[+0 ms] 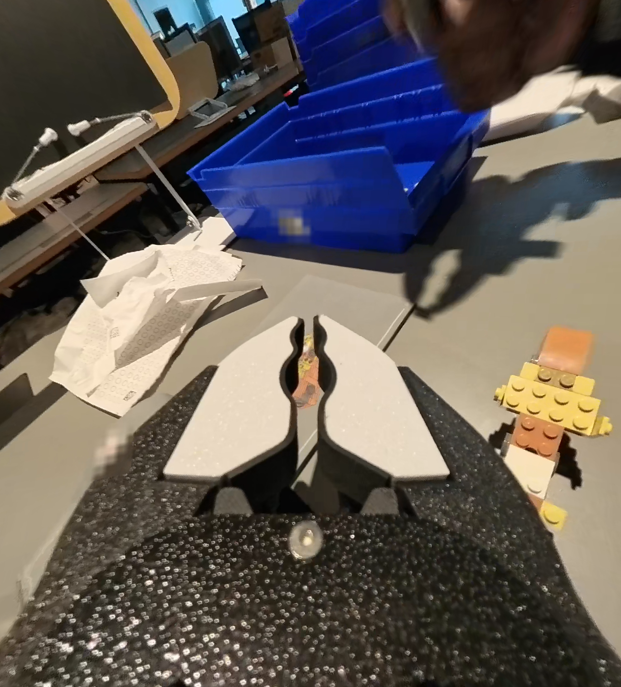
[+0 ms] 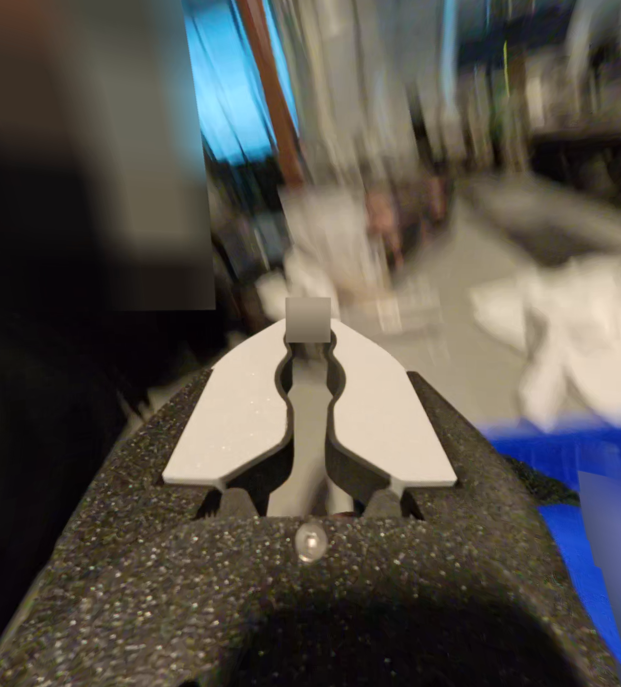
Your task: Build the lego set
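Left gripper point(image 1: 307, 323) hovers low over the grey table point(image 1: 524, 297), fingers nearly together with a thin slit between; a printed sheet, likely the instructions, shows through the gap, apparently lying below rather than pinched. The part-built lego model point(image 1: 547, 401), yellow plates on brown and white bricks, sits just right of it on the table, probably parked within reach. Torn white parts bag point(image 1: 134, 327) lies by the left edge; blue bins point(image 1: 338, 186) at the far side. Right gripper point(image 2: 308, 334) is raised, view motion-blurred; fingers slightly apart, patch hides the tips, so any hold is unclear.
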The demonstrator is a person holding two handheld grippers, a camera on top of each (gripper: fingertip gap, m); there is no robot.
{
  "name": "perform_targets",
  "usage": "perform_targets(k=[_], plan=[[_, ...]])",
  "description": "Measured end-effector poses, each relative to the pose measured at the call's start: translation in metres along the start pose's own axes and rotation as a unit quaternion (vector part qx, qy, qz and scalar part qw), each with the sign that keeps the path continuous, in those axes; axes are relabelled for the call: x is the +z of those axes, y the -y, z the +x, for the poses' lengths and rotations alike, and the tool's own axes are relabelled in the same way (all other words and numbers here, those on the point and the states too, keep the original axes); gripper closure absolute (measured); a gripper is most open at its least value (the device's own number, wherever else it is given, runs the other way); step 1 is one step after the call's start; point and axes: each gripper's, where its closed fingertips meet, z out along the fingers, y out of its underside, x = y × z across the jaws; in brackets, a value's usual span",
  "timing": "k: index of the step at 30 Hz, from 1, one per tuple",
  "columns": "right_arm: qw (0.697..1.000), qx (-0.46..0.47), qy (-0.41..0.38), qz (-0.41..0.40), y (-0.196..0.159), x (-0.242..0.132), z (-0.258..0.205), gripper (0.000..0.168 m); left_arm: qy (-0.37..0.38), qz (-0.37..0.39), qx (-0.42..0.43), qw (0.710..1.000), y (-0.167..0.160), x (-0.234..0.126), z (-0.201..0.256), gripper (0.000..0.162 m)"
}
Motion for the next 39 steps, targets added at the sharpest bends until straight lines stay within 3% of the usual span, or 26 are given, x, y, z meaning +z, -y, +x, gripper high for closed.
perform_targets(k=[2, 4, 9, 11, 13, 15, 20, 22, 25, 28, 33, 39], plan=[[0.979, -0.04, -0.073, -0.188, -0.067, 0.002, -0.012, 0.155, 0.002, 0.003, 0.004, 1.0, 0.002, -0.001, 0.0, 0.158], [0.941, -0.044, -0.105, -0.318, -0.119, -0.007, -0.031, 0.155, 0.0, 0.005, 0.004, 1.0, 0.003, -0.001, 0.001, 0.158], [0.855, -0.02, -0.132, -0.501, -0.2, -0.032, -0.054, 0.152, -0.007, 0.004, 0.012, 1.0, 0.004, 0.001, 0.007, 0.158], [0.868, -0.014, -0.119, -0.482, -0.199, -0.025, -0.059, 0.154, -0.006, -0.002, 0.021, 1.0, 0.002, 0.002, 0.009, 0.158], [0.861, -0.029, -0.121, -0.493, -0.2, -0.029, -0.057, 0.154, -0.003, -0.008, 0.031, 0.999, -0.001, 0.004, 0.009, 0.158], [0.861, -0.04, -0.126, -0.491, -0.195, -0.034, -0.052, 0.141, -0.001, -0.015, 0.034, 0.999, -0.006, 0.006, 0.008, 0.158], [0.867, -0.089, -0.129, -0.472, -0.152, -0.058, -0.031, 0.132, -0.002, -0.023, 0.031, 0.999, -0.011, 0.008, 0.008, 0.158], [0.847, -0.148, -0.151, -0.488, -0.124, -0.081, -0.002, 0.138, -0.003, -0.024, 0.031, 0.999, -0.011, 0.009, 0.008, 0.158], [0.789, -0.225, -0.184, -0.541, -0.08, -0.12, 0.068, 0.15, -0.006, -0.025, 0.033, 0.999, -0.012, 0.01, 0.01, 0.158], [0.751, -0.263, -0.171, -0.58, -0.056, -0.143, 0.142, 0.159, -0.003, -0.031, 0.039, 0.999, -0.014, 0.01, 0.008, 0.158], [0.715, -0.255, -0.091, -0.645, -0.082, -0.153, 0.218, 0.158, 0.008, -0.037, 0.034, 0.999, -0.019, 0.009, 0.0, 0.158], [0.665, -0.24, -0.045, -0.706, -0.121, -0.17, 0.251, 0.157, 0.011, -0.038, 0.011, 0.999, -0.022, 0.008, -0.008, 0.158]])
